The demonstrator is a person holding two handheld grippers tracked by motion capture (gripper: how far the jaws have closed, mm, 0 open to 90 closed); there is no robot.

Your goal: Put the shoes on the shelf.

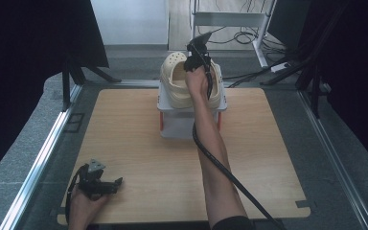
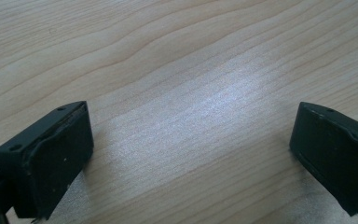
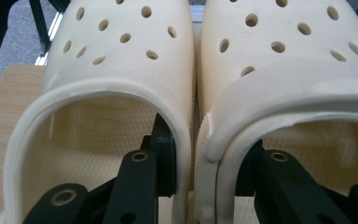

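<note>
Right tongs [image 3: 196,182] reach down into a pair of cream clogs, one jaw inside each shoe, so the two inner walls that touch in the middle sit between the jaws. From the right gripper view the jaws look pressed against those walls, a narrow grip on both shoes together. Left tongs [image 1: 106,184] rest near the front left corner of the counter [image 1: 139,158], jaws wide apart with bare wood between them.

Counter first: the wooden top carries a white box [image 1: 182,125] toward its far middle, and the clogs stand on the box's lid, side by side, toes pointing away from the person. In the right gripper view the left clog [image 3: 116,60] and right clog [image 3: 289,56] touch along their inner sides; the right one has its heel strap [image 3: 279,88] swung forward over the opening.

The step in hand looks like taking or placing both clogs as one pinch. To do it well, I would keep the jaws low on the two inner walls, where the foam is thicker, and squeeze evenly so neither shoe slips out. Any lift should go straight up, keeping the soles level, because soft foam bends and the pair could splay or twist. The strap could catch on the right jaw, so a slow start is wise.
</note>
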